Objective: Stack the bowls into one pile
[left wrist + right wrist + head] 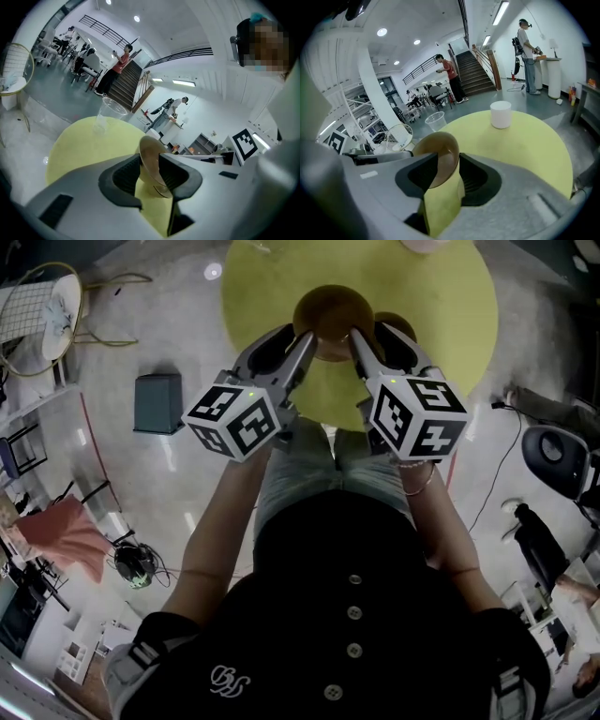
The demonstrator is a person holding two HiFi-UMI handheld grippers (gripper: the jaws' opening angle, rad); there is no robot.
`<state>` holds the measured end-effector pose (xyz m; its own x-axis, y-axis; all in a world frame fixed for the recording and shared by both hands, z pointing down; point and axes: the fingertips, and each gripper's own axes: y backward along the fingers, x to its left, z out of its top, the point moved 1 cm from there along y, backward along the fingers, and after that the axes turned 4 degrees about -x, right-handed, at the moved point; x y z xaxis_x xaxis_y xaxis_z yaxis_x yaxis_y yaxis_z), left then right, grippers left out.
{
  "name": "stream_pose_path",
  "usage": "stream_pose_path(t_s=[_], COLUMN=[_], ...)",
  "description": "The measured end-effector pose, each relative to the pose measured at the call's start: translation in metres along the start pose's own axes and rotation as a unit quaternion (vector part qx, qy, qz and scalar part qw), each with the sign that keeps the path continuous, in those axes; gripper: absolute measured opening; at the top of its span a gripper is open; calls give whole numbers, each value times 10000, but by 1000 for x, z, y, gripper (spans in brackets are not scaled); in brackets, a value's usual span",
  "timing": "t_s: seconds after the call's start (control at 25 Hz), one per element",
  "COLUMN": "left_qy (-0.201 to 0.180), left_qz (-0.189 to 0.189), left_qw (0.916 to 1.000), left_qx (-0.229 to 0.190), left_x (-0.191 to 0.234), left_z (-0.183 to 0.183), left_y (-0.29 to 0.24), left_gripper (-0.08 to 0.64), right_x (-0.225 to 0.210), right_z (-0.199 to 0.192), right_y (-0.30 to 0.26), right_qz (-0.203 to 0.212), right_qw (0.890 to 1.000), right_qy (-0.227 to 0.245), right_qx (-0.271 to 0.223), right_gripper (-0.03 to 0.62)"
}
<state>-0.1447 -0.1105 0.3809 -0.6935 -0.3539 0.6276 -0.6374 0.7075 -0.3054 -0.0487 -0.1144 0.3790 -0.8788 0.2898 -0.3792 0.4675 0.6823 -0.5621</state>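
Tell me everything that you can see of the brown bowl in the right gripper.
The bowl is brown and smooth, perhaps wood or plastic, with a thin round rim and nothing inside. It is tilted steeply, its hollow facing left in the right gripper view. The right gripper is shut on its rim, one pad inside, one outside. Behind it lies the yellow round table; whether the bowl touches it cannot be told.

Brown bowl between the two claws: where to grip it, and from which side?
The thin rim, one jaw inside, one outside, coming in from the near side. The brown bowl is open-topped with a flaring wall, likely too wide to span. Left claw and right claw each pinch a brown rim this way.
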Motion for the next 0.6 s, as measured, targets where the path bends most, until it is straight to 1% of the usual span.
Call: stream_pose_path(t_s=[0.24,0.6], left_qy=[-110,-116], left_qz=[-163,-237], left_qw=[9998,9996], left_qx=[-26,133], left_x=[-29,-61], left_z=[-3,-32], left_y=[-10,-29], left_gripper=[114,114], right_x=[-20,-56], right_z=[6,-3], right_y=[22,50], right_qz=[-38,-156], right_qw=[9999,9999], right_qy=[14,-33], right_qx=[-112,-63], right_gripper=[135,135])
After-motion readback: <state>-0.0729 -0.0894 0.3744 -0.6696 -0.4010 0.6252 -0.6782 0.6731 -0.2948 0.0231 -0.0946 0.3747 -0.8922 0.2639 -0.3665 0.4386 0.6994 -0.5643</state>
